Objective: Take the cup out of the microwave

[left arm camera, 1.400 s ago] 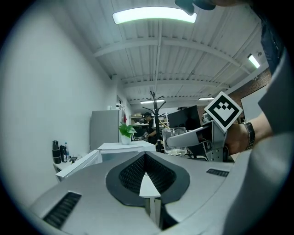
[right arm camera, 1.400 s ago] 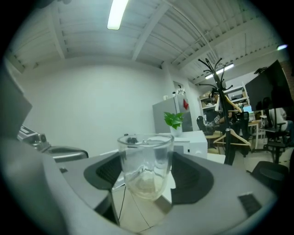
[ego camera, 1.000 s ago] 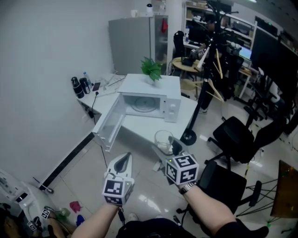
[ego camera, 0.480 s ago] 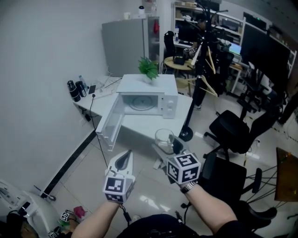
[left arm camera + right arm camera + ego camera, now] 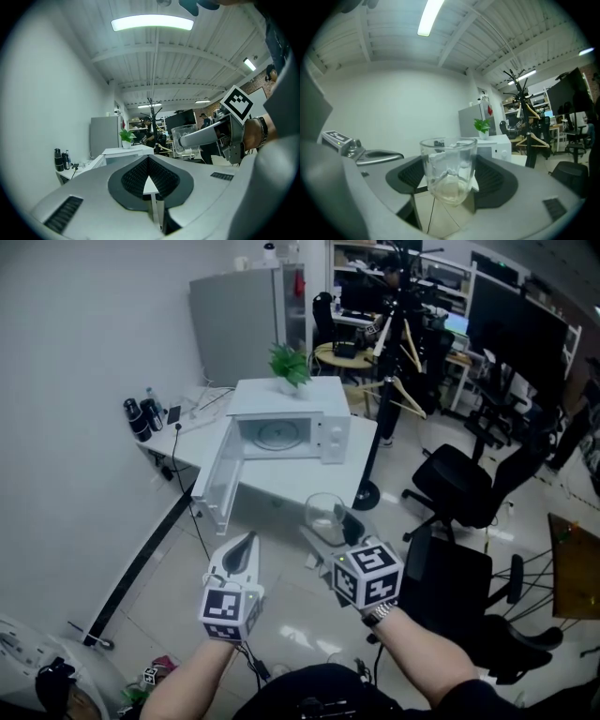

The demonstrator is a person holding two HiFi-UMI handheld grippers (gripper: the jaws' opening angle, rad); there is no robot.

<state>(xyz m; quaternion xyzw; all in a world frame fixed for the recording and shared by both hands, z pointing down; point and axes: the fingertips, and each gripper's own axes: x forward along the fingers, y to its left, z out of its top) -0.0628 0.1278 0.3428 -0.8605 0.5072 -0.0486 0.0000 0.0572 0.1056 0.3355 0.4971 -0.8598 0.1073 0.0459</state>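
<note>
Right gripper (image 5: 451, 185) pads pinch the clear cup (image 5: 449, 164) upright, left gripper (image 5: 248, 542) shut tight and empty; cup's out, held near, well apart from the far open microwave (image 5: 286, 423), so likely carry step: next needs a level set-down spot.

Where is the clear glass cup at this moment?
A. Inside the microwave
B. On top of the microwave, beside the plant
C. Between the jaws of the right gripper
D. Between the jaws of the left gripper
C: the right gripper view shows the cup clamped between the pads of the right gripper, away from the microwave, which stands with its door open and no cup inside.
</note>
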